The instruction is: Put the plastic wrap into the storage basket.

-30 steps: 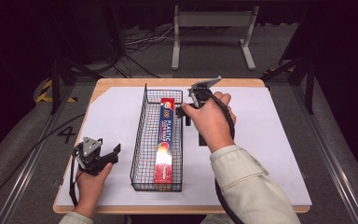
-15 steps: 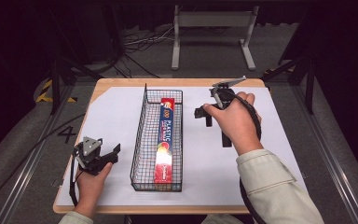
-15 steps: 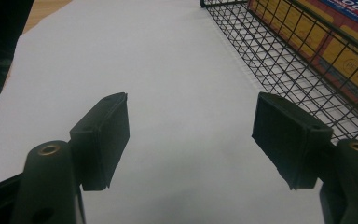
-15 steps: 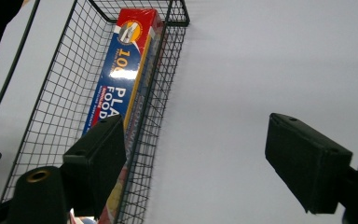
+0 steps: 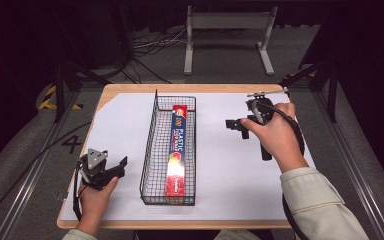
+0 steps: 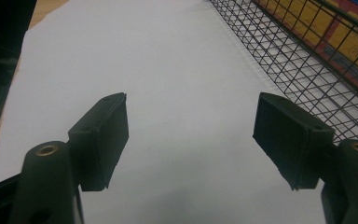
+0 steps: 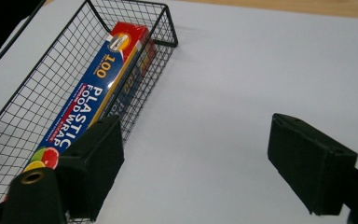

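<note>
The right gripper (image 5: pixel 233 124) is held level to the right of the wire basket (image 5: pixel 152 150), well apart from it; its jaws, pointing toward the basket, have just been opening and stand wide with nothing between them. The left gripper (image 5: pixel 121 167) rests just left of the basket's near end, jaws spread and empty. The plastic wrap box (image 5: pixel 175 150) lies lengthwise inside the basket, its near end cut off in the right gripper view.

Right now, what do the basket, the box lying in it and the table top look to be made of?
Basket: thin black wire mesh, probably coated metal, since you see straight through its grid. Food wrap box: printed glossy cardboard by its sharp edges and bright lettering. Table top: pale wood or wood laminate at the bare rim, covered by a matte white sheet, paper or plastic; I cannot tell which.
</note>
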A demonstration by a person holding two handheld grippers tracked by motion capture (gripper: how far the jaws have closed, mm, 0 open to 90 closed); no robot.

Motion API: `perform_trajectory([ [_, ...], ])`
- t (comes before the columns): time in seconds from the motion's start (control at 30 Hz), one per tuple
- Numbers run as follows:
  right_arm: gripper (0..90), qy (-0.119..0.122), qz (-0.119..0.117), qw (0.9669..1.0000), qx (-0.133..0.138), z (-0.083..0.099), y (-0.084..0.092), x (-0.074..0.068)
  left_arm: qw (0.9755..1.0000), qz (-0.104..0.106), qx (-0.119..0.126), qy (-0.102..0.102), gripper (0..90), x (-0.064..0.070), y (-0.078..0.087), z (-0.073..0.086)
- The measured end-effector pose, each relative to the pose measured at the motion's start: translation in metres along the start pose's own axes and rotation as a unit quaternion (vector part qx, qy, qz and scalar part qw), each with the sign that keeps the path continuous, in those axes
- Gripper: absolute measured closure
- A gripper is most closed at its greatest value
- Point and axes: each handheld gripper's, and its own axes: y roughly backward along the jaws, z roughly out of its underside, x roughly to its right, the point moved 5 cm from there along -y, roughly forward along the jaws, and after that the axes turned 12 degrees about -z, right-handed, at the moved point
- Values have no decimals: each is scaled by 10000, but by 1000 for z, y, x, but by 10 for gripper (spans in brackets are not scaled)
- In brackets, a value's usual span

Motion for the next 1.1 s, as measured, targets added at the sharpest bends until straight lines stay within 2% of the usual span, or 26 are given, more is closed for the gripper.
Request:
perform_trajectory([
  [0.07, 192, 180, -58, 9997, 145, 3, 5, 7, 10000, -50, -11, -14, 267, -2, 2, 2],
  [0.23, 191, 445, -189, 9984, 307, 13, 12, 22, 9999, -107, -26, -30, 266, -7, 7, 6],
  [0.33, 190, 594, -266, 9973, 353, 20, 13, 28, 9999, -118, -43, 82, 265, -12, 10, 8],
  [0.43, 191, 682, -337, 9964, 376, 27, 13, 33, 9998, -128, -52, 111, 265, -13, 10, 9],
  [0.6, 180, 909, -435, 9932, 577, 43, 8, 42, 9998, -137, -52, 147, 265, -15, 10, 11],
  [0.73, 176, 1055, -473, 9921, 480, 62, 0, 50, 9999, -97, -50, 128, 265, -15, 10, 12],
  [0.97, 166, 1139, -511, 9912, 442, 86, -11, 63, 9999, -29, -40, 101, 263, -14, 10, 14],
  [1.0, 162, 1170, -491, 9908, 470, 91, -13, 66, 9999, -25, -26, 100, 262, -14, 10, 13],
  [1.1, 151, 1051, -331, 9921, 591, 103, -15, 73, 10000, -27, -16, 93, 262, -15, 11, 13],
])
